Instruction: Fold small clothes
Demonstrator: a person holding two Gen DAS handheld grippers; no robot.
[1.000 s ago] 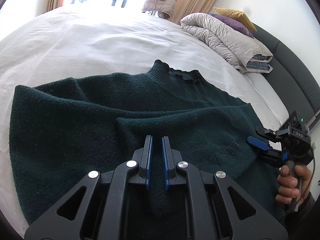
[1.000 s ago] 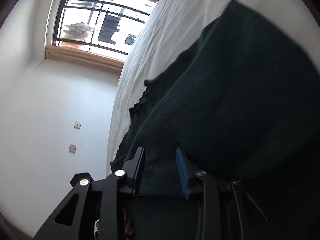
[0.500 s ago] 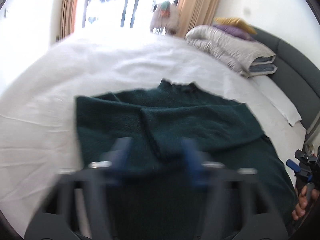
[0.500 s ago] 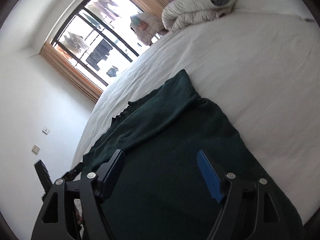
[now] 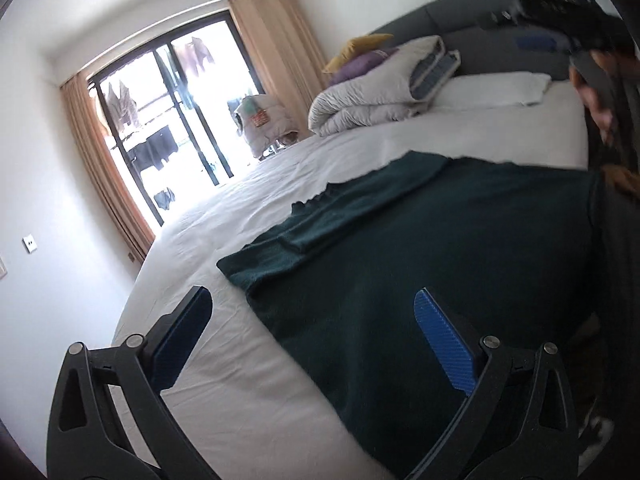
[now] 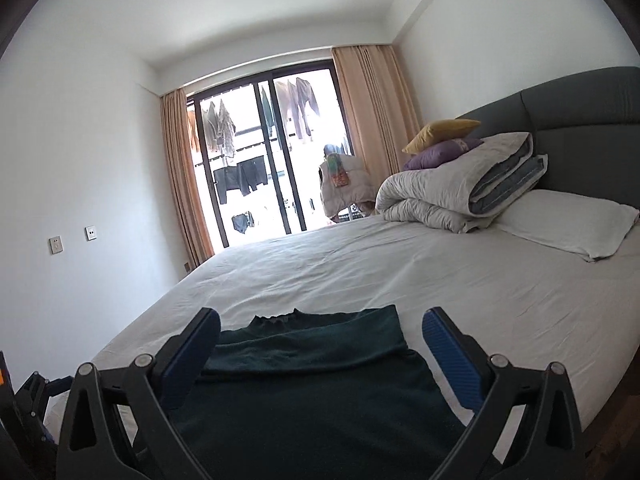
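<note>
A dark green knitted sweater (image 5: 440, 248) lies flat on the white bed sheet (image 5: 240, 380), its sleeves folded over the body and its collar toward the window. My left gripper (image 5: 312, 332) is open and empty, raised above the sweater's near left edge. My right gripper (image 6: 320, 344) is open and empty, held above the sweater (image 6: 312, 384) near its bottom hem. The right gripper also shows blurred at the top right of the left wrist view (image 5: 560, 12), and the left gripper at the bottom left of the right wrist view (image 6: 36, 400).
A folded grey duvet (image 6: 460, 188) with yellow and purple cushions and a white pillow (image 6: 568, 224) lie by the dark headboard (image 6: 580, 104). A glass balcony door (image 6: 264, 160) with curtains is beyond the bed. A white wall runs along the left.
Both grippers have let go of the sweater, opened wide and lifted up and back from it. The sweater now lies flat with the sleeve folded over.
</note>
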